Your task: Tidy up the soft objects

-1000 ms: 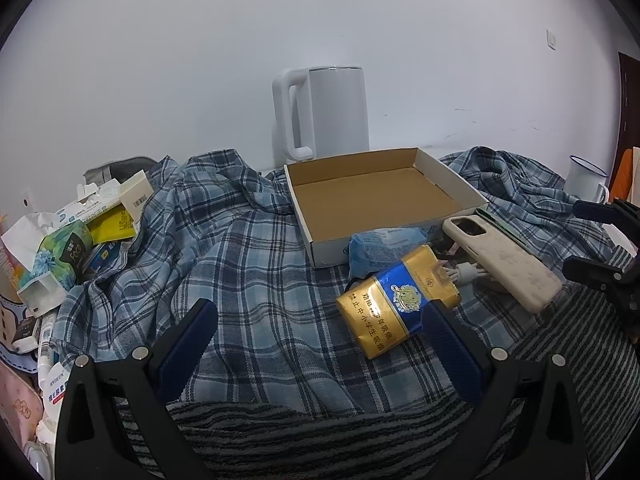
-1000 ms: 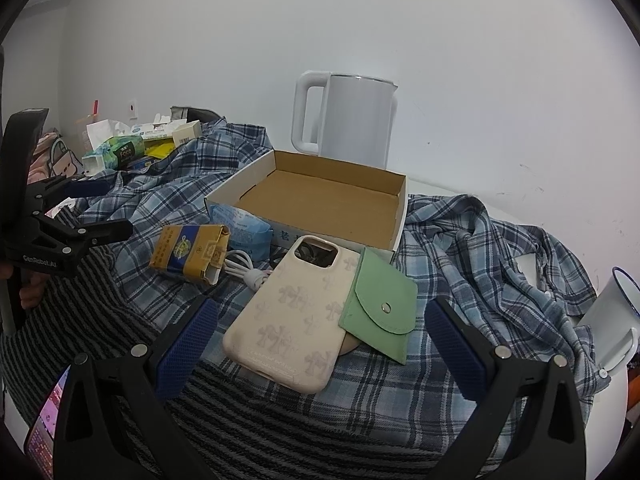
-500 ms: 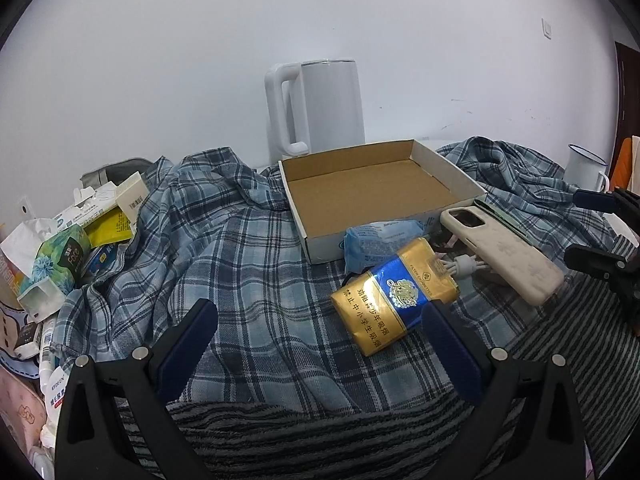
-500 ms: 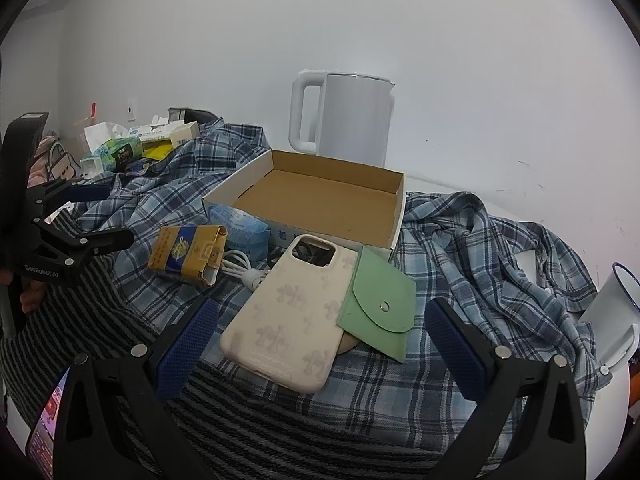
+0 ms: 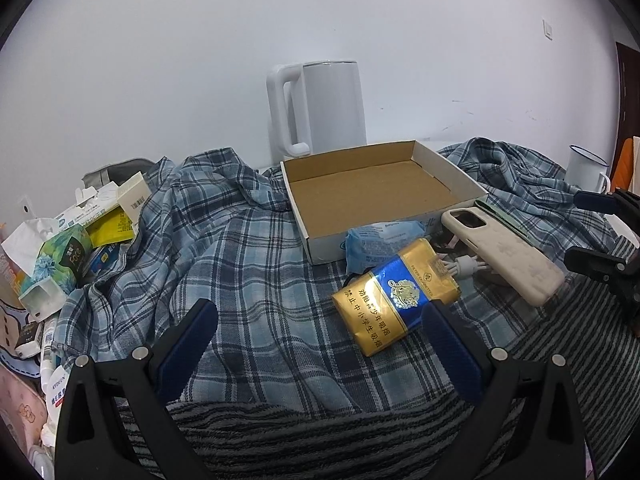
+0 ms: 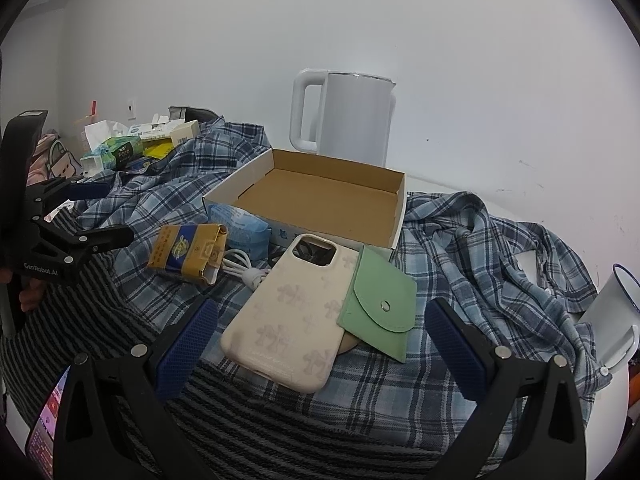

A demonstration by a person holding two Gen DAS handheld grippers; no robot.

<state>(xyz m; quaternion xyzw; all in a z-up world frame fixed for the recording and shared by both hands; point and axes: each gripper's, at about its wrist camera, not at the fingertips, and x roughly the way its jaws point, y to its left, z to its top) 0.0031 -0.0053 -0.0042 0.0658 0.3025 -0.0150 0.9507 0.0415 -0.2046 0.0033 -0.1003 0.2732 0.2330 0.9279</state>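
A blue plaid shirt (image 5: 224, 248) lies rumpled over the table, with a grey striped cloth (image 5: 280, 436) at the near edge. On the shirt sit an open, empty cardboard box (image 5: 372, 188), a blue tissue pack (image 5: 380, 240), a gold-and-blue cigarette pack (image 5: 396, 296), a cream phone case (image 6: 292, 308) and a green snap pouch (image 6: 380, 304). My left gripper (image 5: 318, 320) hovers open over the shirt, left of the cigarette pack. My right gripper (image 6: 322, 316) is open, with the phone case and pouch between its fingers but untouched.
A white kettle (image 5: 320, 108) stands behind the box against the wall. Boxes and tissue packs (image 5: 68, 248) are piled at the left. A white enamel mug (image 6: 612, 320) stands at the right edge. A white cable (image 6: 240, 264) lies under the phone case.
Both grippers have only swayed slightly. Nothing on the table has moved.
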